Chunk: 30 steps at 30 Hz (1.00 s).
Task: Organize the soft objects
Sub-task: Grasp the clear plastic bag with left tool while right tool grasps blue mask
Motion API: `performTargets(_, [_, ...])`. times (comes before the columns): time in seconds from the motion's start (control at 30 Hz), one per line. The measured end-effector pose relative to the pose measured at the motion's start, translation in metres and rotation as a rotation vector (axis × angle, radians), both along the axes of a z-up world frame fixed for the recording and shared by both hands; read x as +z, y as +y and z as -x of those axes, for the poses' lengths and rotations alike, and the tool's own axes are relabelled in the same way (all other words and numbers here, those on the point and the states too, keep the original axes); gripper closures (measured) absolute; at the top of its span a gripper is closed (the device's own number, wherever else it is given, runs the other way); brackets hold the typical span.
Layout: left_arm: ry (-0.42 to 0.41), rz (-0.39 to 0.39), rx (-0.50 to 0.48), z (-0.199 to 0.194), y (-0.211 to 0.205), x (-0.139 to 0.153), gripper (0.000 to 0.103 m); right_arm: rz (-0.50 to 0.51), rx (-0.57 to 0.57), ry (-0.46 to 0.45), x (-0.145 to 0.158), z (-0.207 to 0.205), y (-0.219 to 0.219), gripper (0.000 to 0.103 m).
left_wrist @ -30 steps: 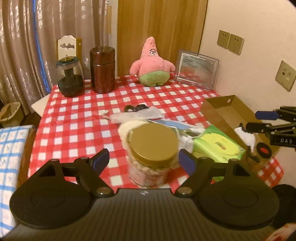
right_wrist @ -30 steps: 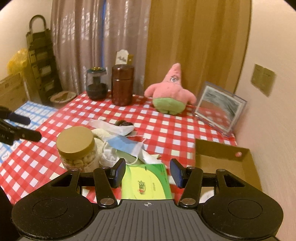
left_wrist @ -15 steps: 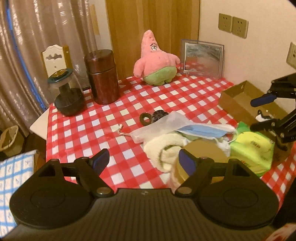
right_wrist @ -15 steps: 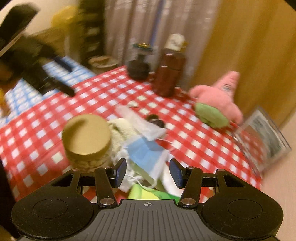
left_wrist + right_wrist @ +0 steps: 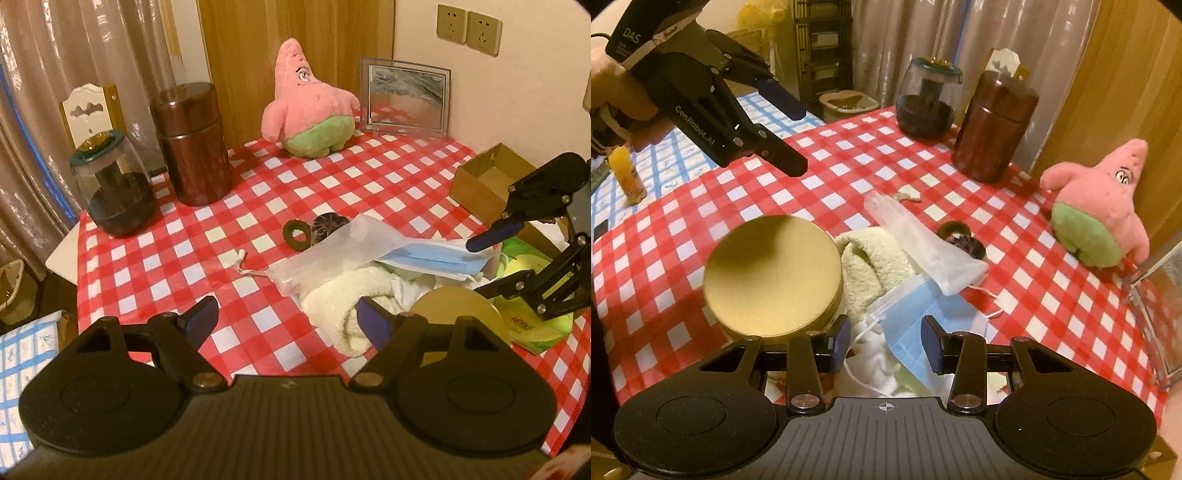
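Right now the blue face mask (image 5: 916, 314) lies at the lower middle of the right wrist view, directly ahead of the right hand-held gripper (image 5: 884, 341) — its near edge sits between the two fingers, whose jaws are closing at a middling gap with the pads not yet pressing the fabric. The mask's long axis runs from lower right up toward the centre of that frame, roughly across the fingers' gap, so a pinch on the near edge looks likely to catch it.

In the left wrist view the left hand-held gripper (image 5: 286, 321) stands wide and empty over bare red-checked table (image 5: 184, 258); the mask (image 5: 436, 260) is off to its right, past the cream towel (image 5: 351, 306), so the right hand is plainly the nearer one. The mask rests on the heap — towel, white mesh bag (image 5: 332, 254), gold-lidded jar (image 5: 772, 273) beside it. The cardboard box (image 5: 484, 181) at the right edge is probably where it goes.
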<state>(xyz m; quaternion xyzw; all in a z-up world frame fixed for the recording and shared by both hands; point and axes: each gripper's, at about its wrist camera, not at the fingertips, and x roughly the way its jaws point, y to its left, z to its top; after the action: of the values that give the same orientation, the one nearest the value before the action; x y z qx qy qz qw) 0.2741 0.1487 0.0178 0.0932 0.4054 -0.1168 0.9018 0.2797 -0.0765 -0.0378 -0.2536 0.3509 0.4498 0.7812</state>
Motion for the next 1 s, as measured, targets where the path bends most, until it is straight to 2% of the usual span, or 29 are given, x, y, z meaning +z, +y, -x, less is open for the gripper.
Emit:
performTargets(0.07, [0.006, -0.01, -0.006, -0.004, 0.0, -0.006, 0.023, 0.012, -0.002, -0.011, -0.005, -0.003, 0.005, 0.061])
performTargets(0.13, [0.007, -0.022, -0.019, -0.008, -0.001, -0.011, 0.023, 0.015, -0.004, -0.011, -0.01, -0.007, 0.007, 0.067])
performTargets(0.2, [0.01, -0.021, -0.031, -0.014, -0.001, -0.016, 0.023, 0.021, -0.01, -0.014, -0.014, -0.012, 0.008, 0.077])
performTargets(0.3, [0.017, -0.008, -0.038, -0.027, 0.002, -0.021, 0.023, 0.016, -0.028, -0.016, -0.016, -0.016, 0.005, 0.085])
performTargets(0.43, [0.033, 0.002, -0.061, -0.047, 0.005, -0.026, 0.024, 0.006, -0.052, -0.024, -0.014, -0.018, -0.001, 0.1])
performTargets(0.67, [0.041, -0.049, -0.187, -0.076, -0.013, -0.042, 0.03, -0.05, -0.121, -0.026, -0.006, -0.022, -0.014, 0.101])
performTargets(0.9, [0.068, -0.052, -0.334, -0.098, -0.045, -0.056, 0.035, -0.081, -0.145, -0.022, 0.001, -0.023, -0.017, 0.101])
performTargets(1.0, [0.085, -0.077, -0.385, -0.103, -0.059, -0.062, 0.044, -0.086, -0.153, -0.027, 0.002, -0.022, -0.018, 0.101])
